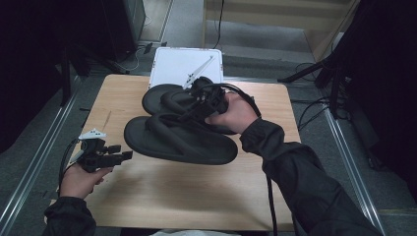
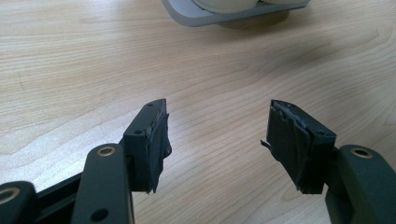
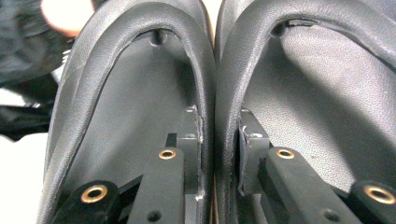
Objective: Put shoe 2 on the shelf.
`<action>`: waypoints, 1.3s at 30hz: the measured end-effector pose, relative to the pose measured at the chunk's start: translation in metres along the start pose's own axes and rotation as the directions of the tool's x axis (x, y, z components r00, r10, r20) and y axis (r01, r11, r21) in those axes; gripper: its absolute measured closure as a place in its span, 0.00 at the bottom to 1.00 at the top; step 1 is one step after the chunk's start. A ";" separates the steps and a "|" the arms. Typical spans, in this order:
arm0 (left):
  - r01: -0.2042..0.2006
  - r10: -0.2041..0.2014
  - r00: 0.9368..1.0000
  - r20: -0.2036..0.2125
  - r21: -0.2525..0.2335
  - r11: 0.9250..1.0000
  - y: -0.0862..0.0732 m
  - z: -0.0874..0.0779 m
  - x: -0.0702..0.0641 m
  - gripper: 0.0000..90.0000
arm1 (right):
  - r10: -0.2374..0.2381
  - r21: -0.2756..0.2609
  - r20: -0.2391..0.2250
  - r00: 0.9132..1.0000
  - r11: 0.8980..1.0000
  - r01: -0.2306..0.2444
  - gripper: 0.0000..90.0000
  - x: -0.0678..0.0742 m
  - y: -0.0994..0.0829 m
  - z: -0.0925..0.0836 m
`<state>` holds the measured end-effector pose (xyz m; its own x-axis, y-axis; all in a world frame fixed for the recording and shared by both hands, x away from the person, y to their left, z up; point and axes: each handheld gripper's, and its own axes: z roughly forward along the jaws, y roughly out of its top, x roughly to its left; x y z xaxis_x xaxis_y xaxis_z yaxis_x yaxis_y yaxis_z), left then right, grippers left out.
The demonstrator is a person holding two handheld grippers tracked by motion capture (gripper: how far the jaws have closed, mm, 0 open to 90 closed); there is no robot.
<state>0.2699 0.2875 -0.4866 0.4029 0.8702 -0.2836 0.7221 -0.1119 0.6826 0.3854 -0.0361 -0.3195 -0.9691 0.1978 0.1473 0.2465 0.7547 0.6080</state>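
Two sandals pinched by inner straps in our right gripper, lifting as pair; left gripper at eight o'clock, jaws apart, empty.

Dim high view with dark, murky surroundings, table evenly lit, soft shadow beneath the sandals, bright sharp left gripper view, right gripper view close and slightly soft

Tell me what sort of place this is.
Probably a lab or studio set up for recording: a bare wooden table on grey carpet, cables running over the floor, and dark stands around it.
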 end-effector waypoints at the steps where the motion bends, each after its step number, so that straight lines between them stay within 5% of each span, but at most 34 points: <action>1: -0.001 0.001 1.000 0.001 0.000 1.000 0.000 0.000 0.000 0.44 | 0.024 0.000 0.016 1.000 1.000 -0.024 0.85 -0.004 0.002 -0.001; 7: -0.003 0.003 1.000 0.001 0.002 1.000 0.000 0.001 -0.001 0.43 | 0.104 -0.042 0.104 0.989 0.994 -0.100 0.85 -0.031 0.010 -0.005; 11: -0.007 0.007 1.000 0.007 0.008 1.000 0.000 0.002 -0.002 0.43 | 0.172 -0.068 0.158 0.972 0.984 -0.163 0.85 -0.050 0.015 -0.010; 16: -0.003 0.002 1.000 0.012 0.011 1.000 0.000 0.003 -0.002 0.43 | 0.300 -0.099 0.218 0.929 0.953 -0.285 0.85 -0.070 0.021 -0.011; 17: -0.005 0.005 1.000 0.011 0.012 1.000 0.000 0.003 -0.002 0.43 | 0.341 -0.114 0.233 0.911 0.940 -0.323 0.85 -0.076 0.023 -0.010; 19: -0.003 0.003 1.000 0.015 0.013 1.000 0.000 0.003 -0.002 0.43 | 0.376 -0.134 0.253 0.891 0.926 -0.353 0.85 -0.083 0.025 -0.008; 23: -0.004 0.004 1.000 0.018 0.016 1.000 0.000 0.003 -0.002 0.43 | 0.477 -0.186 0.325 0.817 0.879 -0.439 0.85 -0.098 0.033 -0.003; 29: -0.012 0.012 1.000 0.013 0.011 1.000 0.000 0.004 -0.002 0.43 | 0.625 -0.297 0.411 0.664 0.780 -0.551 0.85 -0.113 0.047 0.008; 35: -0.013 0.012 1.000 0.024 0.016 1.000 0.000 0.004 -0.003 0.43 | 0.721 -0.374 0.415 0.555 0.691 -0.618 0.85 -0.120 0.060 0.023; 39: -0.011 0.010 1.000 0.028 0.018 1.000 0.001 0.005 -0.004 0.43 | 0.755 -0.429 0.431 0.495 0.654 -0.623 0.85 -0.120 0.069 0.033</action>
<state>0.2720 0.2815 -0.4880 0.4257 0.8553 -0.2954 0.7279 -0.1297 0.6733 0.5190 0.0126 -0.3206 -0.2898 0.9369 0.1958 0.7614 0.1016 0.6403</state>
